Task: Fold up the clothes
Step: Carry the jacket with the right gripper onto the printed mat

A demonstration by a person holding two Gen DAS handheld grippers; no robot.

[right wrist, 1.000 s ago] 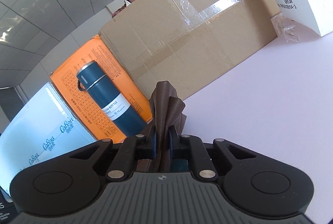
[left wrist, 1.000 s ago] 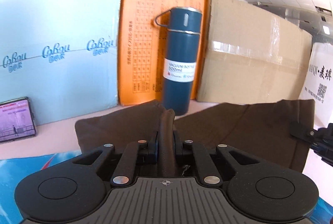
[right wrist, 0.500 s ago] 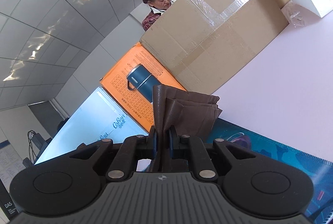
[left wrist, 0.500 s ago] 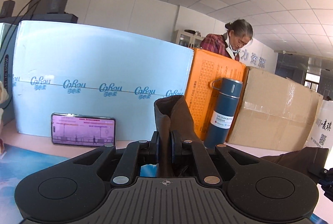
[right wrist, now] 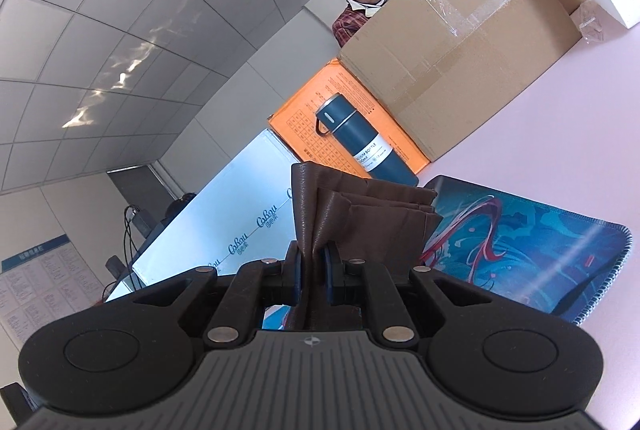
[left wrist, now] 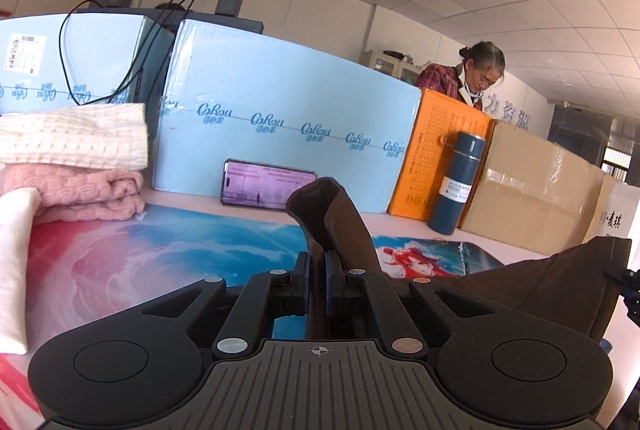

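Above mat [left wrist: 168, 250], we hold brown garment [left wrist: 332, 218] aloft: left gripper [left wrist: 317, 280] and right gripper [right wrist: 313, 272] each pinched tight on one edge, so cloth hangs between. Folded knits [left wrist: 76, 166] stacked at 10 o'clock, bottle [left wrist: 458, 182] at 1 o'clock.

The pale pink bench [right wrist: 552, 118] carries a blue printed mat [right wrist: 520, 242], mid-frame right. At its far edge stand a blue flask [left wrist: 460, 182], cardboard box [left wrist: 532, 202], propped phone [left wrist: 268, 184]; folded knits [left wrist: 76, 166] sit at left.
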